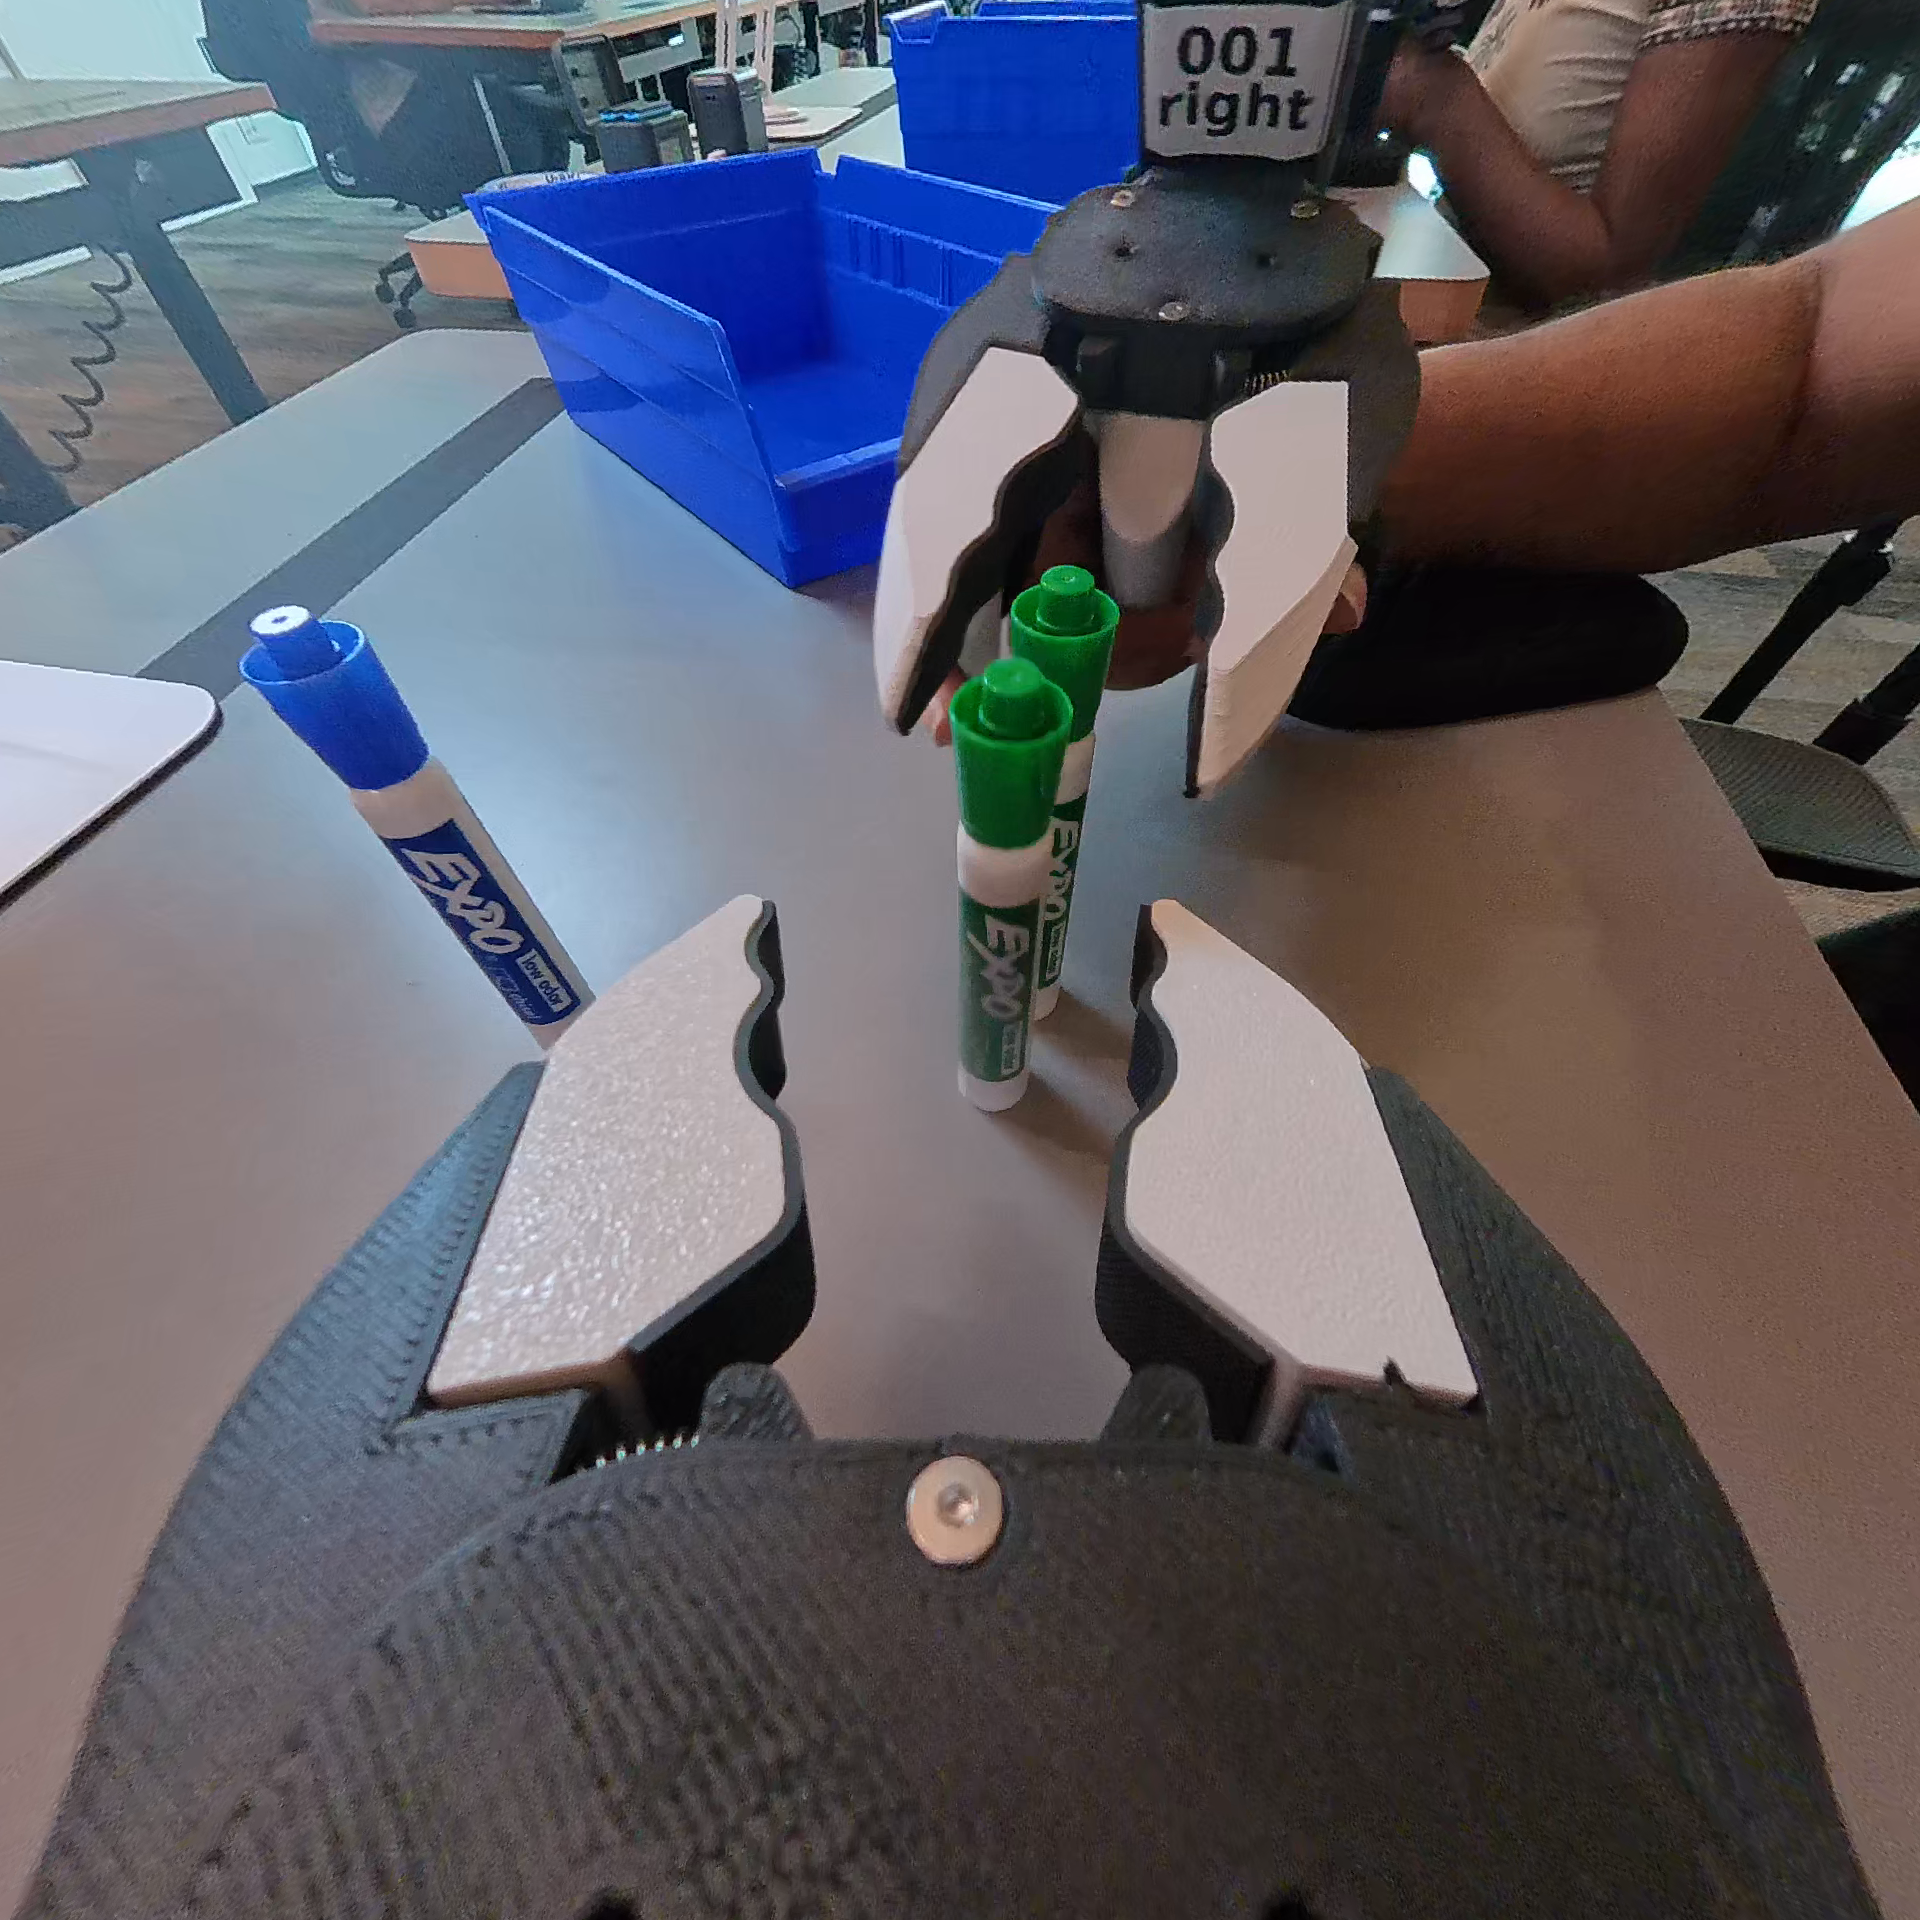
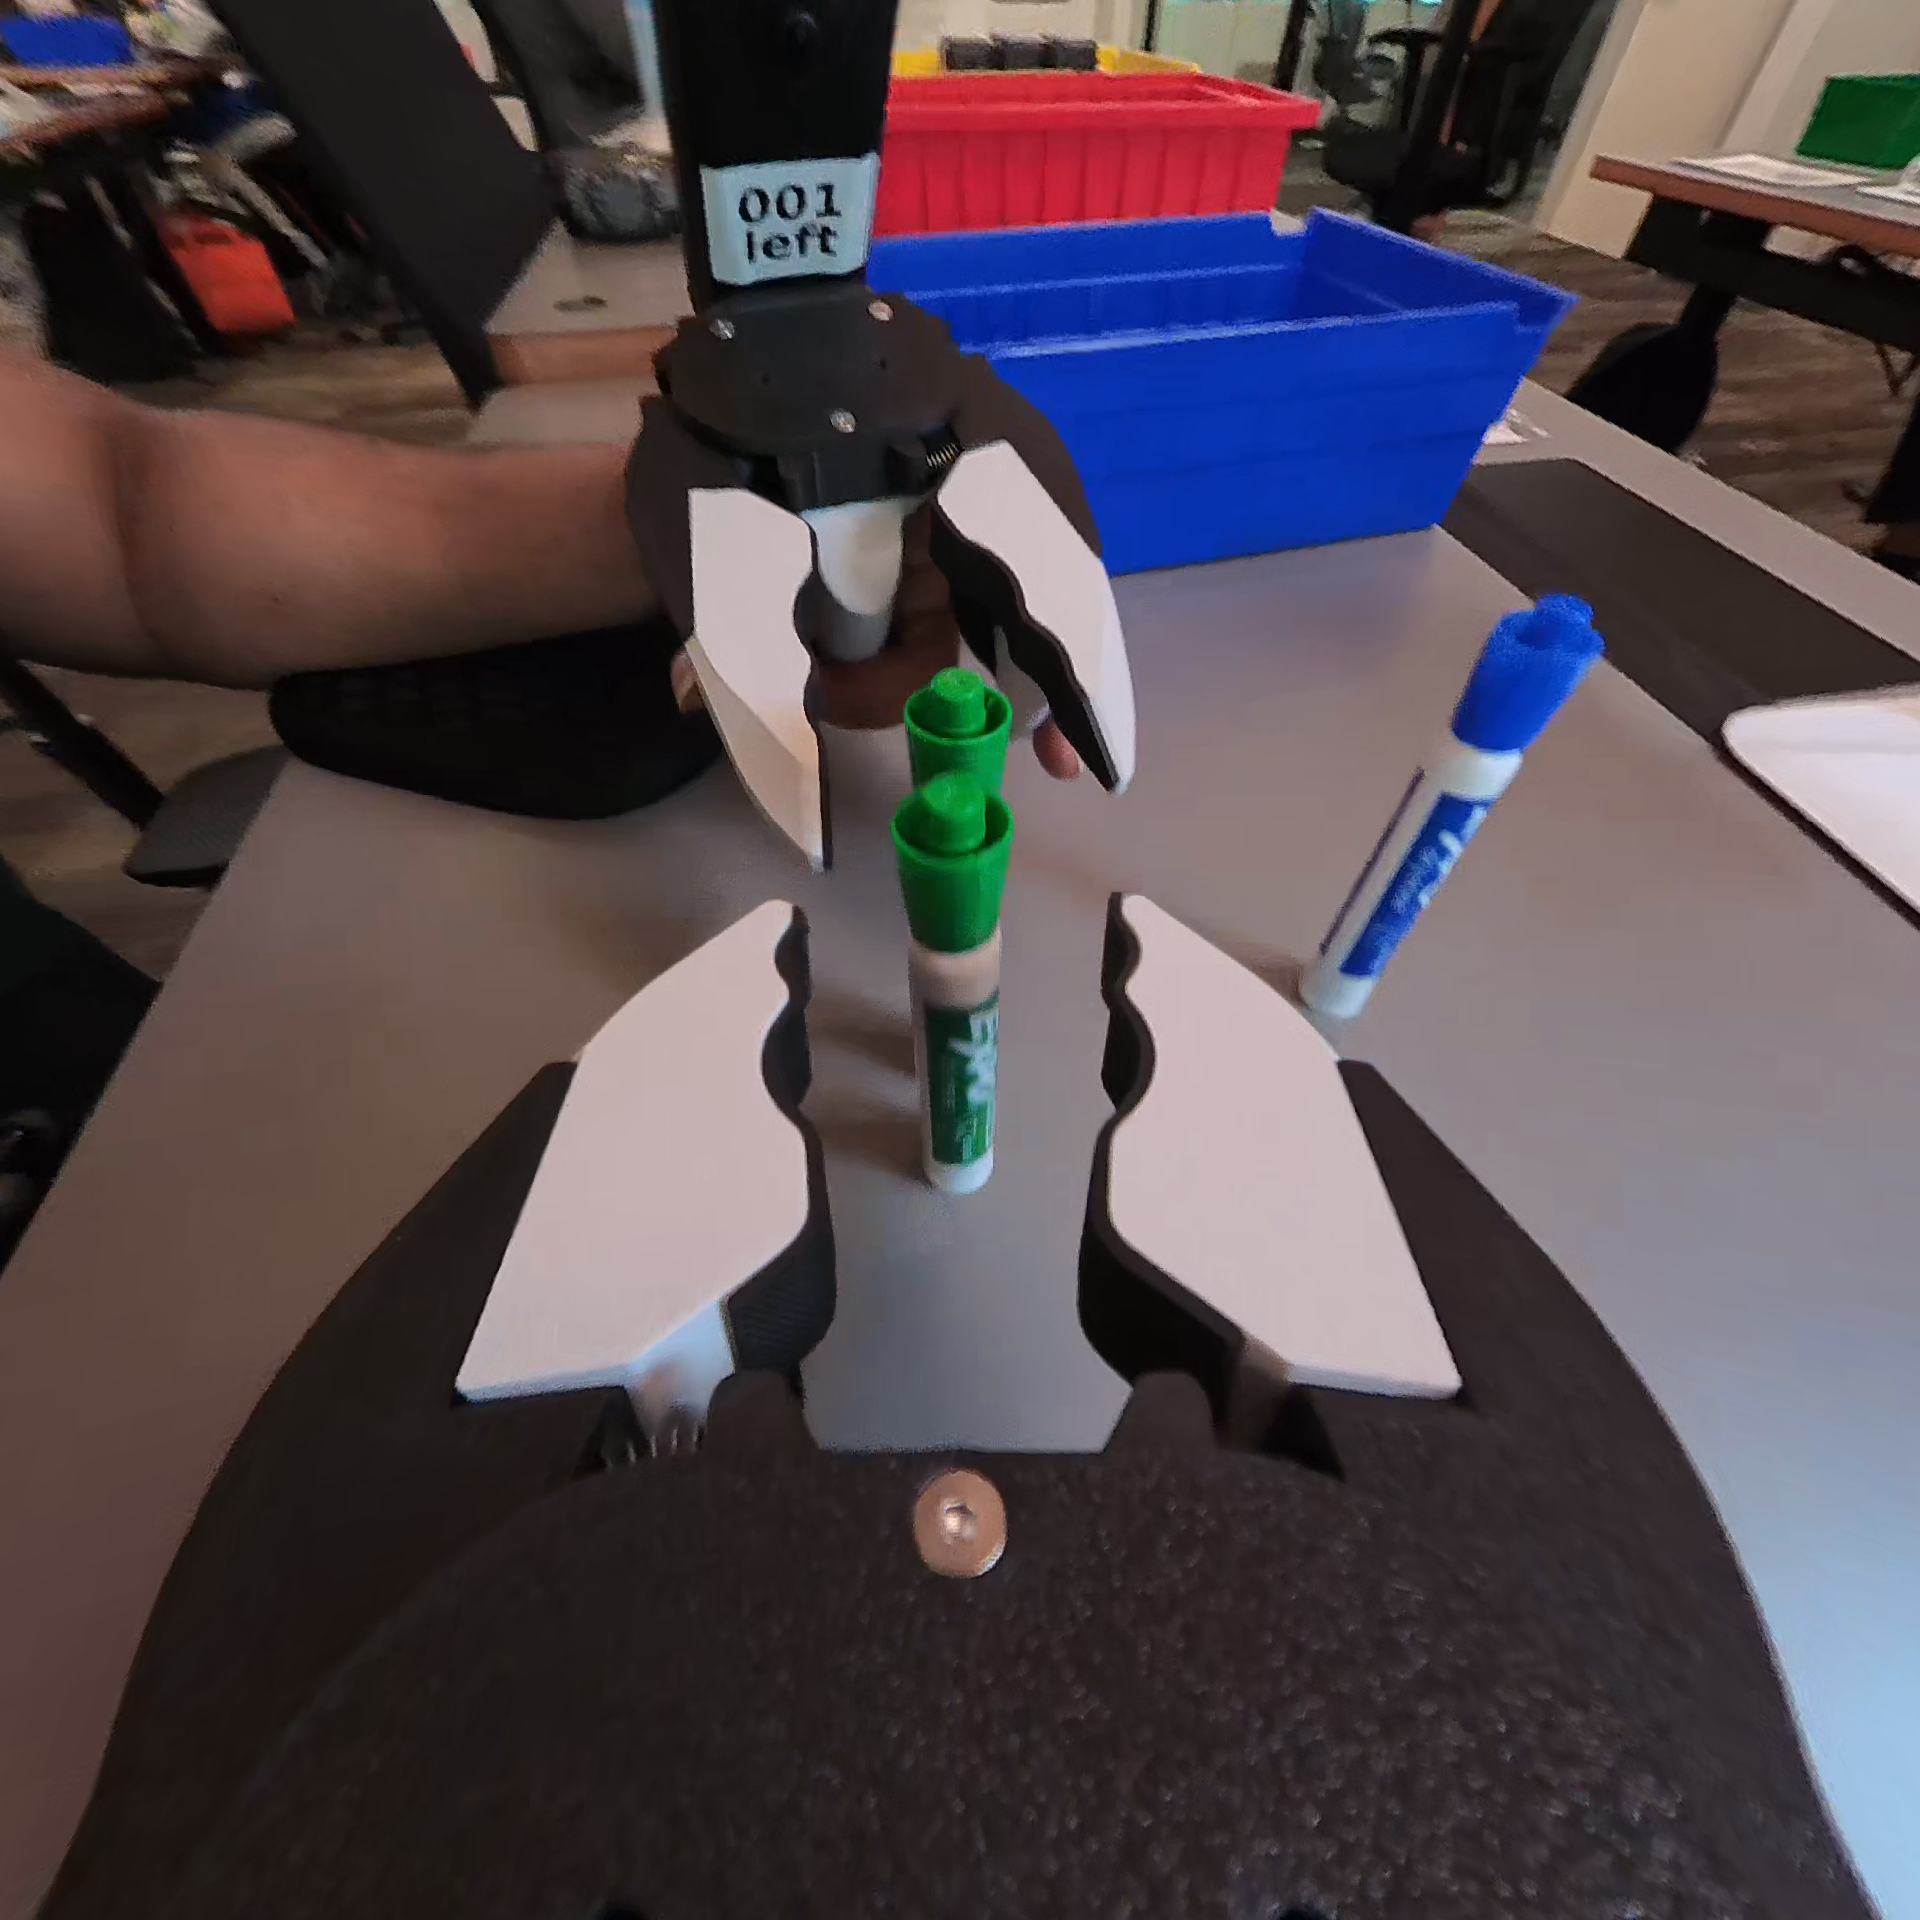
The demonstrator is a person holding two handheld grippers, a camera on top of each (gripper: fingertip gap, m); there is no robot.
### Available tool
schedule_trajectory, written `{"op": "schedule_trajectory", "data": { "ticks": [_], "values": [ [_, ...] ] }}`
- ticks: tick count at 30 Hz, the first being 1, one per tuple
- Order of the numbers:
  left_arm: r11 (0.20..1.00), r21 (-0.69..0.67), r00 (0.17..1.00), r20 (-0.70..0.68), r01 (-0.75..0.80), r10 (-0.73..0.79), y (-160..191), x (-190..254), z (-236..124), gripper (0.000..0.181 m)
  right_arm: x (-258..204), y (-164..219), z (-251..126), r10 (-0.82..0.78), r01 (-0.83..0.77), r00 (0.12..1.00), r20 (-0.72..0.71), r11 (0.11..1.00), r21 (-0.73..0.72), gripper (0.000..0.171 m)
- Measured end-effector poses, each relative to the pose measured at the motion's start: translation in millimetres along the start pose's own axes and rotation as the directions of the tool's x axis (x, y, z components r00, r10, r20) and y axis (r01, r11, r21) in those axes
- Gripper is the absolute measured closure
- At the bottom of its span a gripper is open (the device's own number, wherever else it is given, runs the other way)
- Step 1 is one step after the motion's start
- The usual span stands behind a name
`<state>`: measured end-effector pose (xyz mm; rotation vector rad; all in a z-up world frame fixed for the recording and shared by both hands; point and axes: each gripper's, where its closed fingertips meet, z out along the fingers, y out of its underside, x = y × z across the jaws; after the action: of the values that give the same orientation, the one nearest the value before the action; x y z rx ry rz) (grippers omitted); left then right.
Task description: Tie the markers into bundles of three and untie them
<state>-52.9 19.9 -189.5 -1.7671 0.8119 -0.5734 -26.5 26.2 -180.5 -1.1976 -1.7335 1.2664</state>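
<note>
Two green markers stand upright, close together, on the grey table (image 1: 1455,1039): the near one (image 1: 995,914) and the far one (image 1: 1068,675). In the right wrist view the near one (image 2: 956,1049) hides most of the far one (image 2: 956,722). A blue marker (image 1: 416,831) stands apart to the left; it also shows in the right wrist view (image 2: 1455,810). My left gripper (image 1: 961,914) is open and empty, just short of the green pair. My right gripper (image 2: 956,909) is open and empty, facing it from the other side (image 1: 1055,748). No tie is visible.
An open-fronted blue bin (image 1: 727,343) stands on the table beyond the markers; it also shows in the right wrist view (image 2: 1226,416). A red bin (image 2: 1081,145) sits behind it. A white board (image 1: 83,748) lies at the table edge. A person's forearm (image 1: 1610,416) reaches in. About 7 centimeters separates my left fingertips from the blue marker (image 1: 416,831).
</note>
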Motion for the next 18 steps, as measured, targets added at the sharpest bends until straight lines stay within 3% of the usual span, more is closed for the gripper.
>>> {"op": "schedule_trajectory", "data": {
  "ticks": [6,18],
  "values": [
    [1.0,-0.018,1.0,-0.02,0.012,-0.012,6.2,1.3,5.1,0.116,3.2,25.2,1.1,-0.006,-0.001,0.997,-0.079,0.997,-0.083,0.141],
    [1.0,-0.023,1.0,-0.031,0.004,-0.005,6.0,3.6,2.7,0.116,0.8,32.4,17.9,-0.036,0.031,0.998,-0.054,0.994,-0.101,0.152]
  ]
}}
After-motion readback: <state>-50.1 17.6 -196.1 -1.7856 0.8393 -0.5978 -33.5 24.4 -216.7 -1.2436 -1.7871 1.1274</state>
